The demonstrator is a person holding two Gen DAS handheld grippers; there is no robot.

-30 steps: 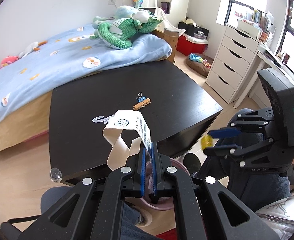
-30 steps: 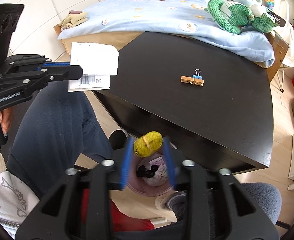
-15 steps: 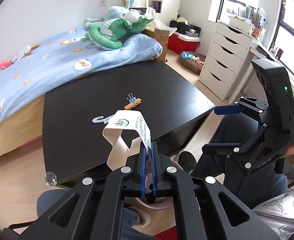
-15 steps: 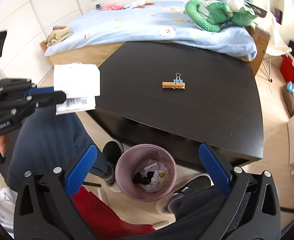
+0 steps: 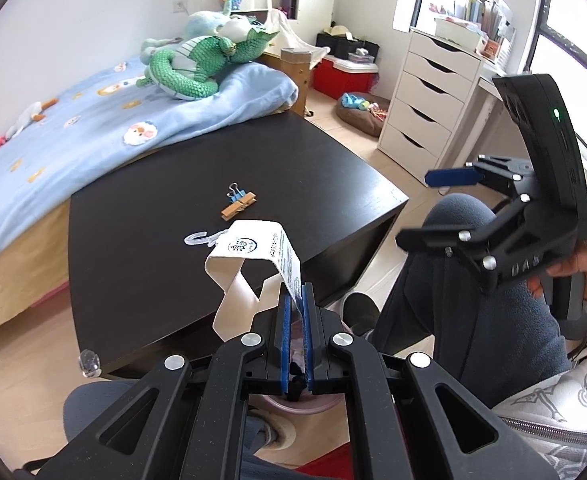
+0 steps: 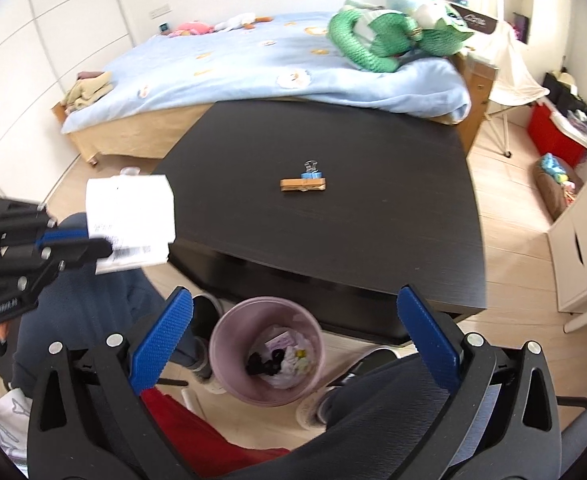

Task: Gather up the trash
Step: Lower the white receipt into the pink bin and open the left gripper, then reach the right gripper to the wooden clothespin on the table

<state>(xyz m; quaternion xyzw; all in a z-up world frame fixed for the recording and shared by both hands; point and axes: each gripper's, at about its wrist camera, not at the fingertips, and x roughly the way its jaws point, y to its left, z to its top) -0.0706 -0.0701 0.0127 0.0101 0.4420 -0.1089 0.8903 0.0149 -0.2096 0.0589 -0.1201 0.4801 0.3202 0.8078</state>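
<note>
Holding: a folded white paper tag (image 5: 253,256) is pinched by its near end between the blue pads of the left gripper (image 5: 296,312), whose jaws are nearly closed on it.
Tag position: it is held in the air just off the near edge of the black table (image 5: 317,184); its loop arches up and away from the pads, printed face up.
Tag from the right view: the same paper (image 6: 131,220) is seen at the left, gripped by the left gripper (image 6: 105,246) above a dark trouser leg.
Right gripper: its jaws (image 6: 293,338) have just been opening and are spread as wide as they go, with nothing between the pads.
Bin: a pink waste bin (image 6: 229,328) stands on the floor below the right gripper, near the table's near edge, between the person's feet; dark and white scraps are seen inside it.
Table top: a wooden clothespin (image 6: 303,185) is lying near the middle, with a blue binder clip (image 6: 311,172) touching its far side.
Beyond the table: a bed with a blue cover (image 6: 229,68) and a green plush toy (image 6: 373,40) are seen.
</note>
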